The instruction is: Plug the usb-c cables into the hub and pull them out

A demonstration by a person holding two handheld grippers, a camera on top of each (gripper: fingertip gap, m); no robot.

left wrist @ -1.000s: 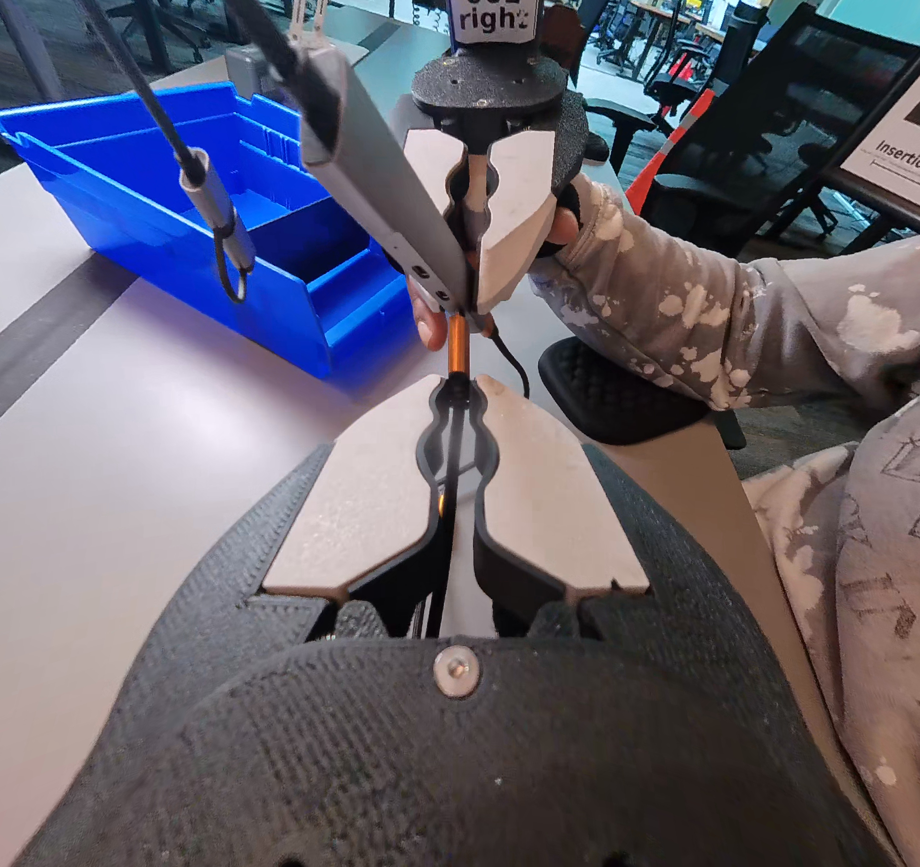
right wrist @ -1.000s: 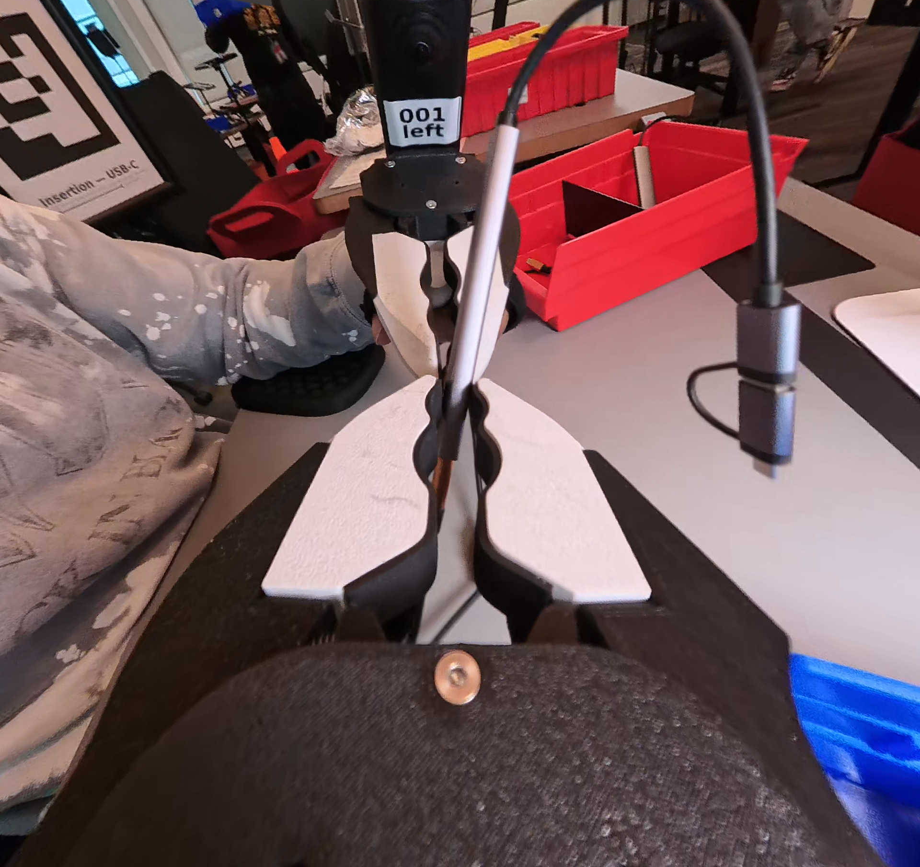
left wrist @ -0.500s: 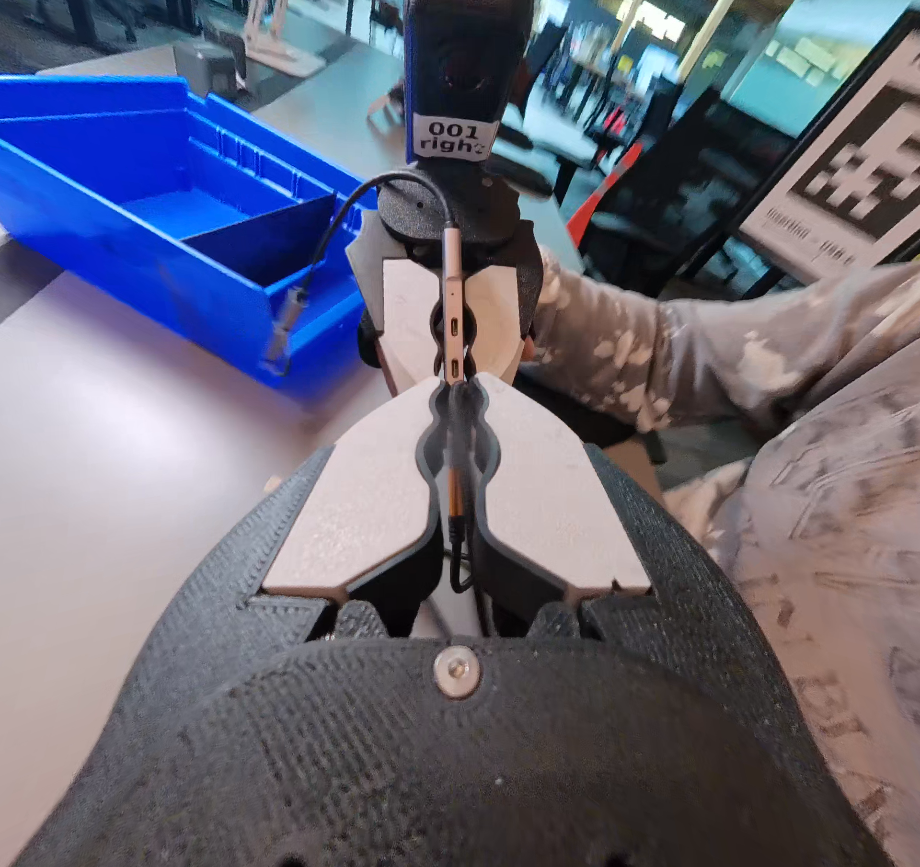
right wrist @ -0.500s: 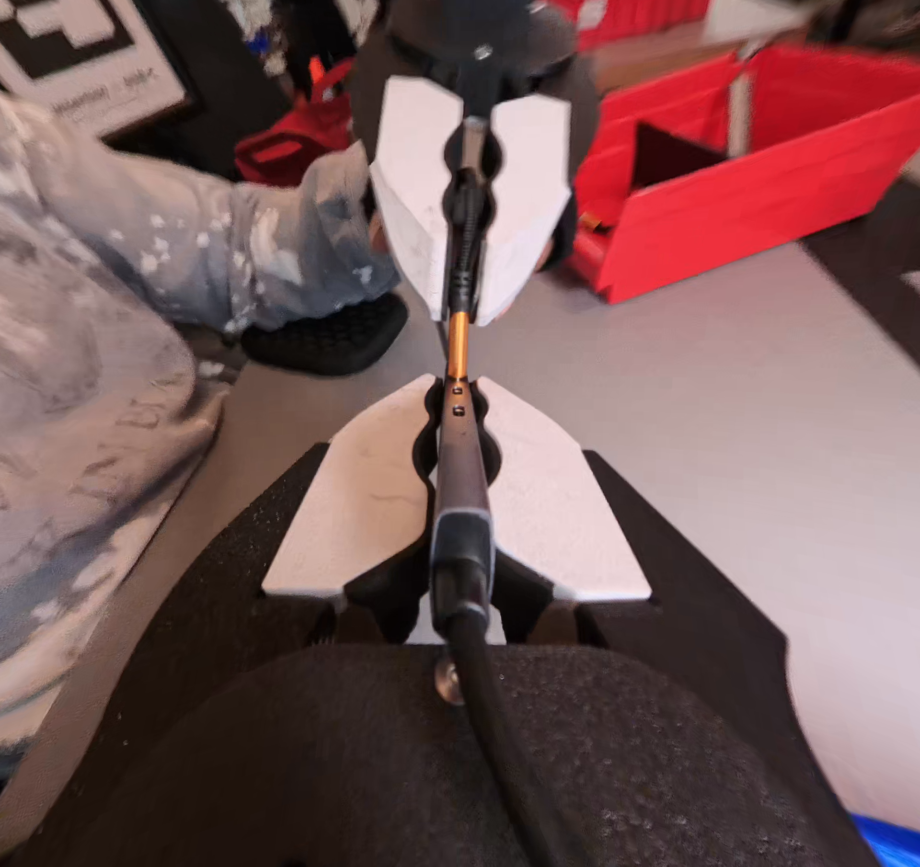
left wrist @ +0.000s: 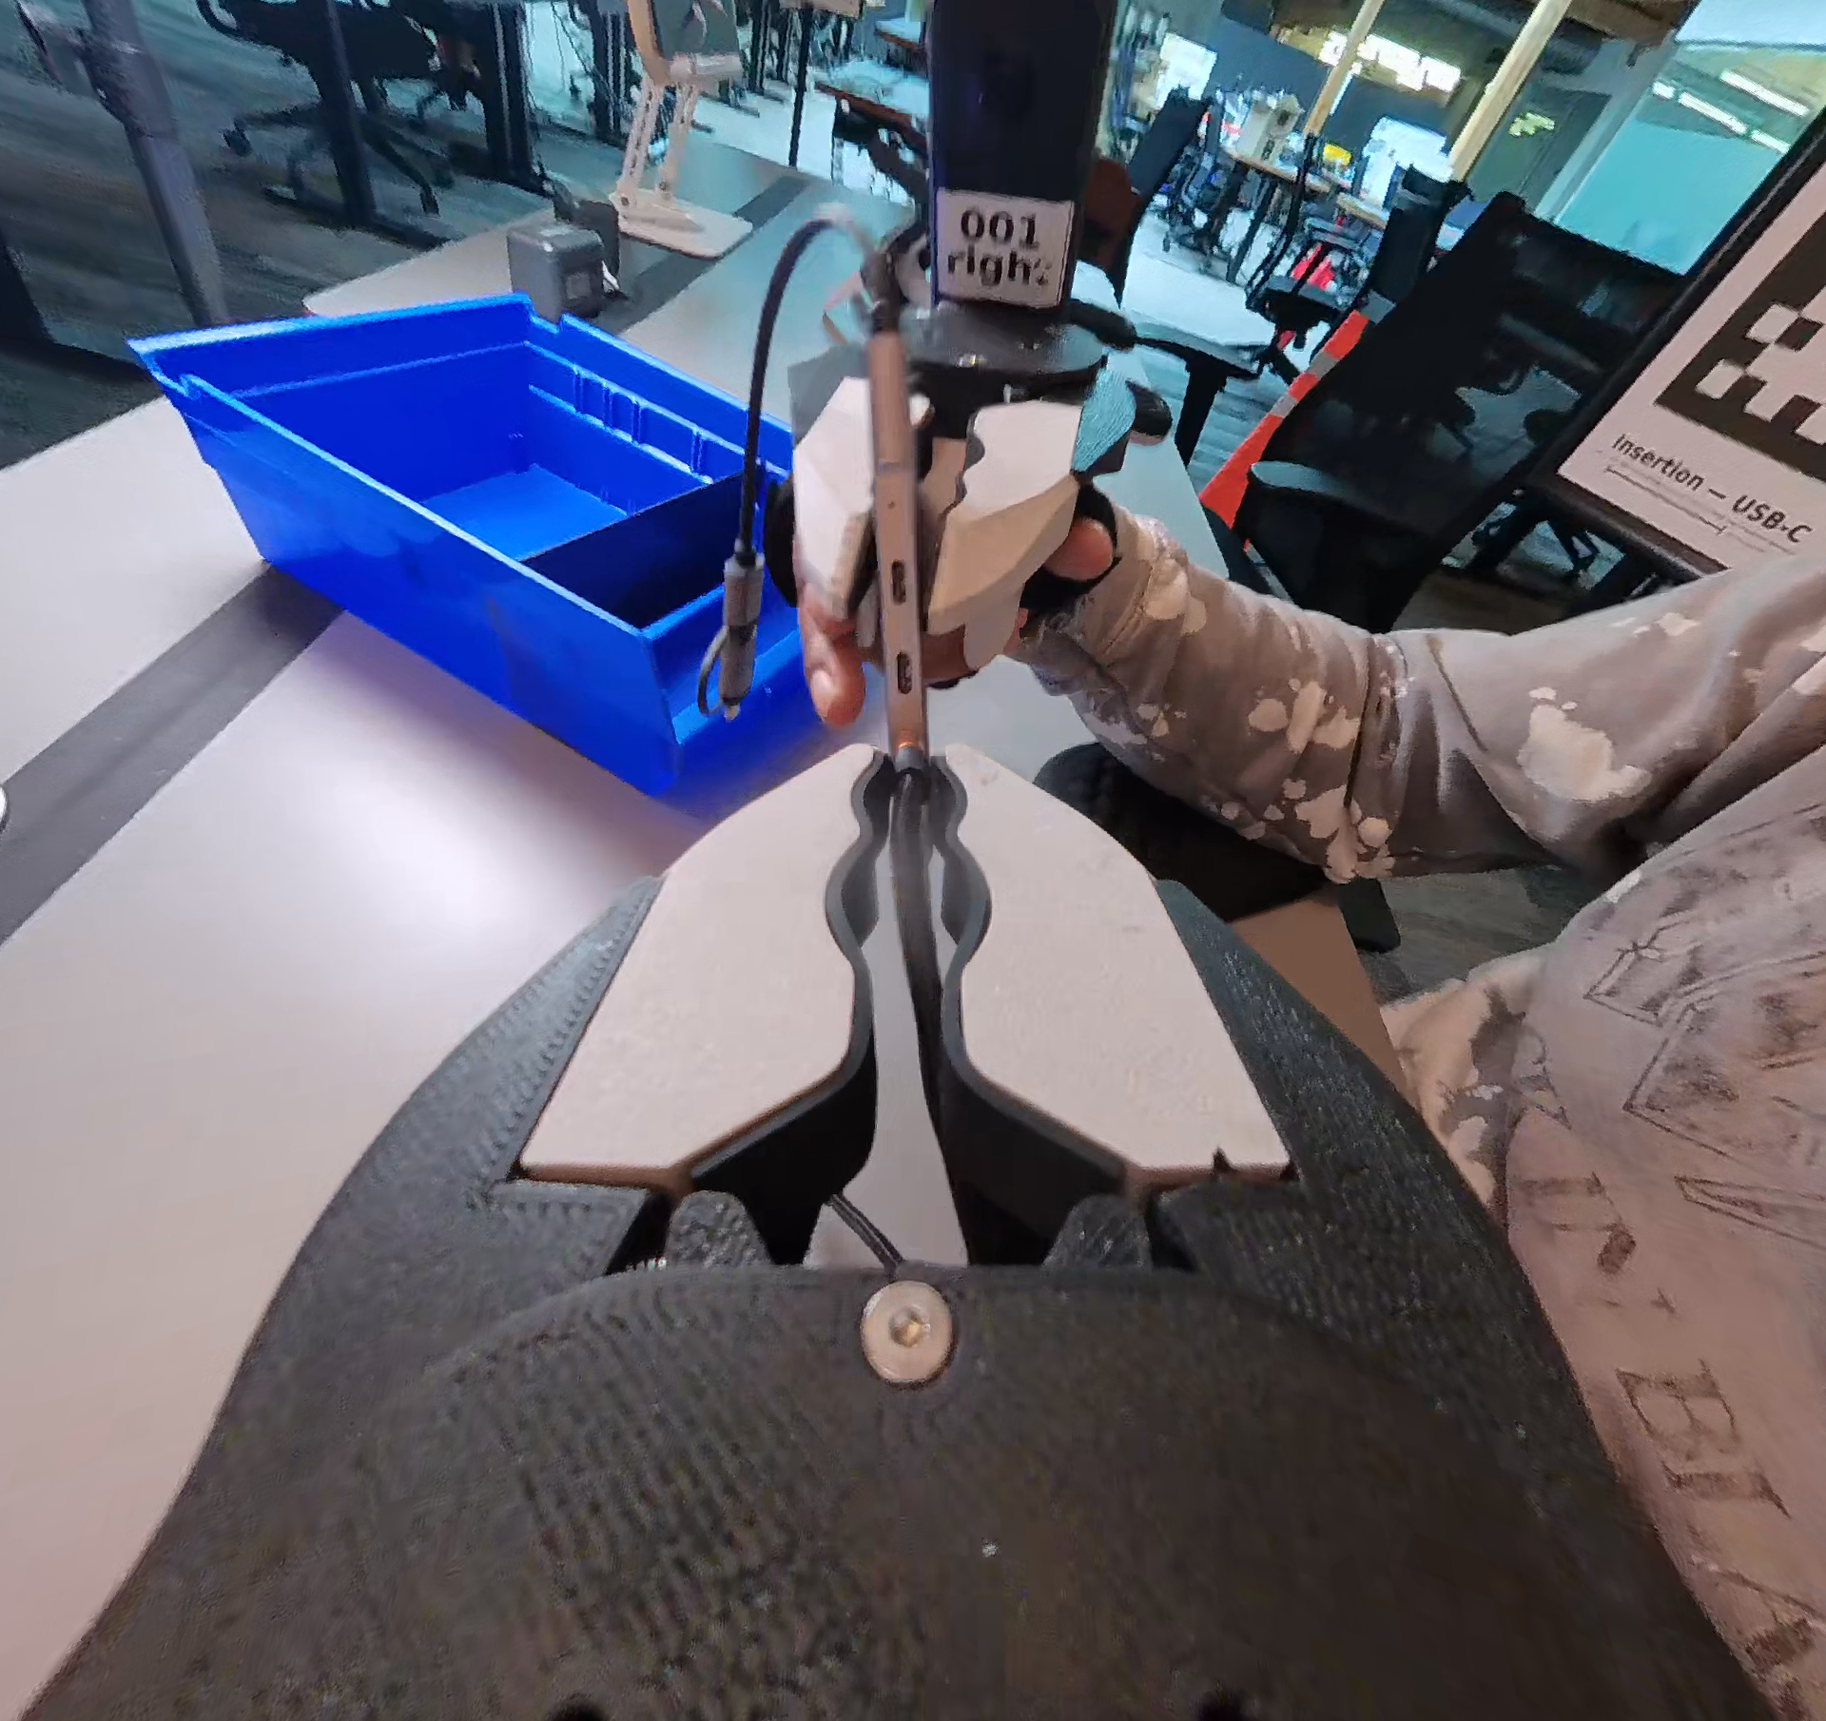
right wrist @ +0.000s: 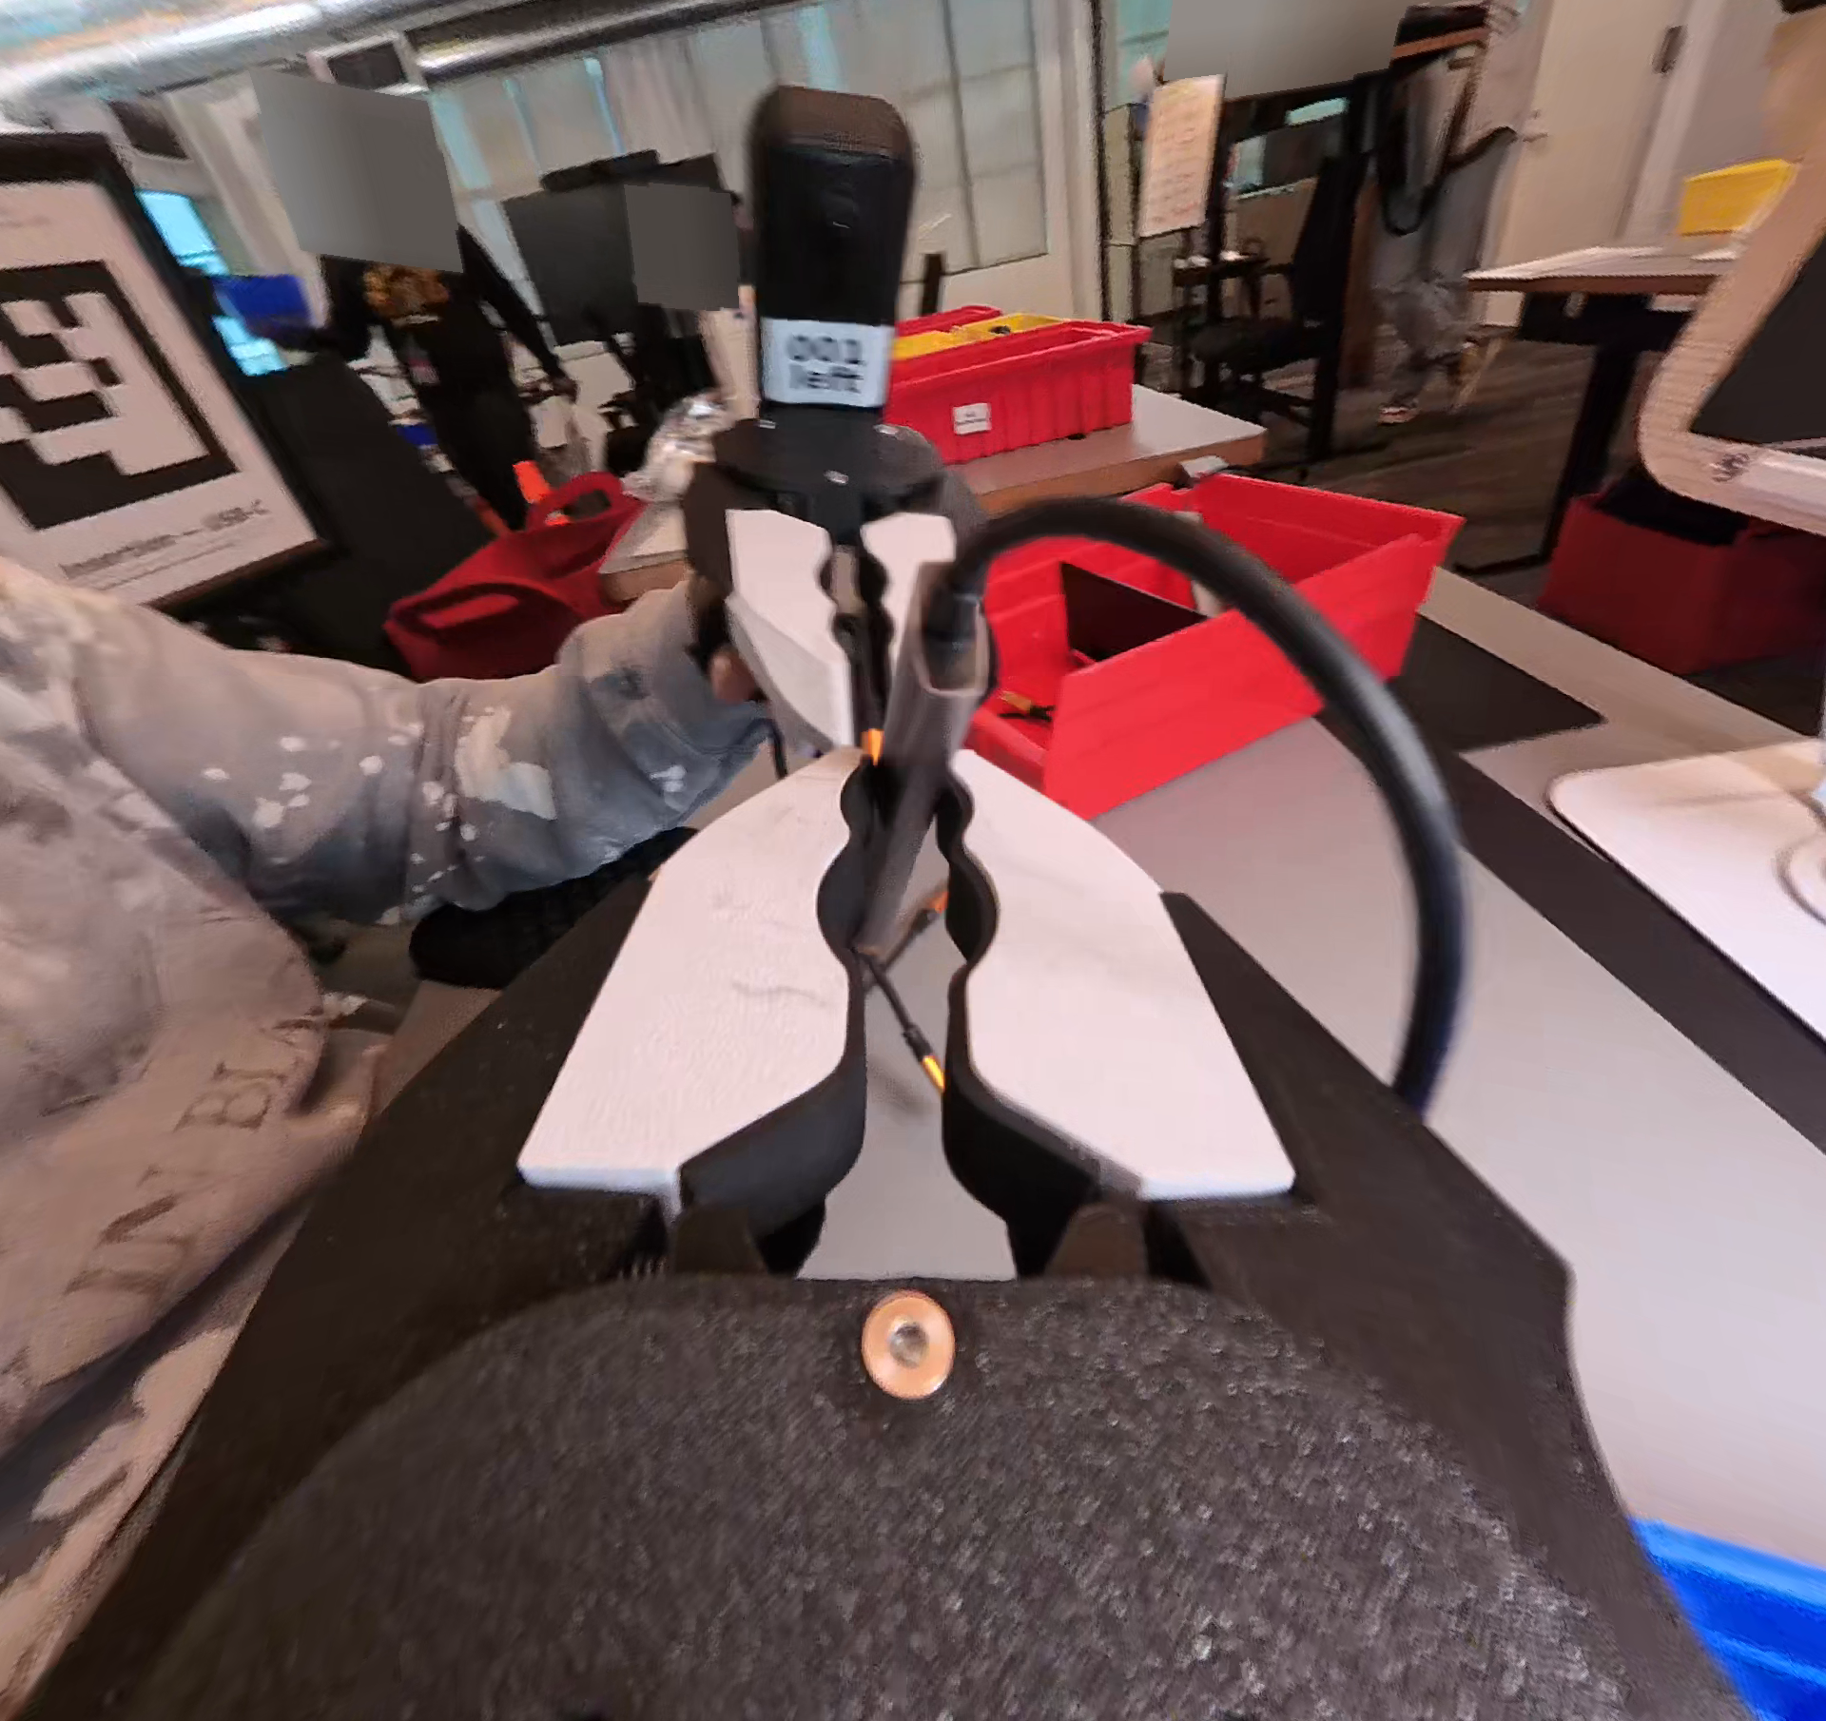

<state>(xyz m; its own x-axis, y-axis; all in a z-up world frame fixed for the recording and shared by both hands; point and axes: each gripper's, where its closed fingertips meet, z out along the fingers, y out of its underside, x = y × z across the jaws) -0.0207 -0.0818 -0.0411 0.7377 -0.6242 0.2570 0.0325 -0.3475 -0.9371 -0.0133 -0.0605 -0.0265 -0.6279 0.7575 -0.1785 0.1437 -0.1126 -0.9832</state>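
My right gripper (right wrist: 899, 770) is shut on a slim grey hub (right wrist: 914, 784), which stands tilted upward. The hub's thick black cable (right wrist: 1364, 686) loops off to the right. In the left wrist view my left gripper (left wrist: 909, 763) is shut on a thin black usb-c cable (left wrist: 914, 893). Its orange plug (left wrist: 904, 743) meets the lower end of the hub (left wrist: 894, 528). I cannot tell how deep the plug sits. The right gripper (left wrist: 914, 646) faces me there. The hub's adapter end (left wrist: 736, 626) dangles at its left. The cable's other orange plug (right wrist: 929, 1068) lies on the table.
A blue bin (left wrist: 474, 528) stands on the grey table (left wrist: 247, 933) at the left. A red bin (right wrist: 1235, 666) stands behind the left gripper (right wrist: 860, 720). A white device base (right wrist: 1700, 834) is at the right. A person's sleeves (left wrist: 1334, 715) cross from the side. Left and right tips are no more than a few centimetres apart.
The right gripper has tilted the hub up, so its black cable now loops to the right instead of running back at the camera. Both grippers stay shut and tip to tip.
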